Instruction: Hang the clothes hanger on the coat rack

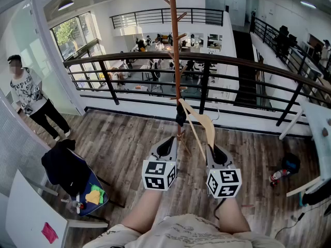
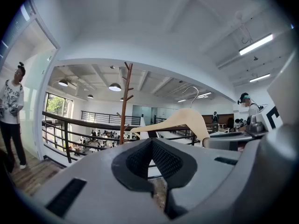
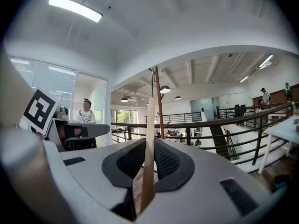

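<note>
The brown wooden coat rack rises straight ahead, in front of the railing, with short pegs up its pole. A pale wooden clothes hanger is held tilted just right of the pole, and my right gripper is shut on its lower end. In the right gripper view the hanger stands edge-on between the jaws, with the coat rack right behind it. My left gripper is beside the pole's base, shut and empty. The left gripper view shows the hanger and its metal hook to the right of the coat rack.
A dark metal railing runs across behind the rack, with a lower floor beyond it. A person stands at the left. A chair with a dark jacket is at the lower left, and a white table at the right.
</note>
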`<state>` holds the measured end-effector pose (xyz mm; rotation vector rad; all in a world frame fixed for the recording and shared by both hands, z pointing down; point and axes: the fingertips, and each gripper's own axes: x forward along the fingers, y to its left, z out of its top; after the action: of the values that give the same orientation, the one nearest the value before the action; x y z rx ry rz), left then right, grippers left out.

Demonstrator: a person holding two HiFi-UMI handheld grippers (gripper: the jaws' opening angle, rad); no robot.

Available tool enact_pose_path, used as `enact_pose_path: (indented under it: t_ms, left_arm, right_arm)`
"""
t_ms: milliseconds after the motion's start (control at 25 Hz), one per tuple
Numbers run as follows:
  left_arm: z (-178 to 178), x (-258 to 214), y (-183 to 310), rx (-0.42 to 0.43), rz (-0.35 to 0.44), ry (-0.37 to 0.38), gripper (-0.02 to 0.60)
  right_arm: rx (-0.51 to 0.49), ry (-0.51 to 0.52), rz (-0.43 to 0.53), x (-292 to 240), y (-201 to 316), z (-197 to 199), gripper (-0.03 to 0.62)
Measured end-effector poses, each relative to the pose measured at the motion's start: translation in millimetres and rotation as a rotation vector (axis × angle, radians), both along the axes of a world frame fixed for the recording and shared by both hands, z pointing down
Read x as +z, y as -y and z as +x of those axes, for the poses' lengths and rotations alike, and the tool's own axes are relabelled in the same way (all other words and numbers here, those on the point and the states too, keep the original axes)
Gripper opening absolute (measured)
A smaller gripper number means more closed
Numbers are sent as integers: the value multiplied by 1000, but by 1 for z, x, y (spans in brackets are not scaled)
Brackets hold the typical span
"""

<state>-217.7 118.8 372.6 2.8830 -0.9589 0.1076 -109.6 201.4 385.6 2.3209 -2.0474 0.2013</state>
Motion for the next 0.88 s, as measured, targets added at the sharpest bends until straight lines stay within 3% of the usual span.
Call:
enact_pose_path:
  t_ms: [360,880]
  left_arm:
    - [29,9,-18,27,-20,10,3]
    - [82,25,-38,73,-28,15,3]
  right_arm:
    - [4,35,3,4,-13,23,51]
    - [22,-17,0,15,-25,66,51]
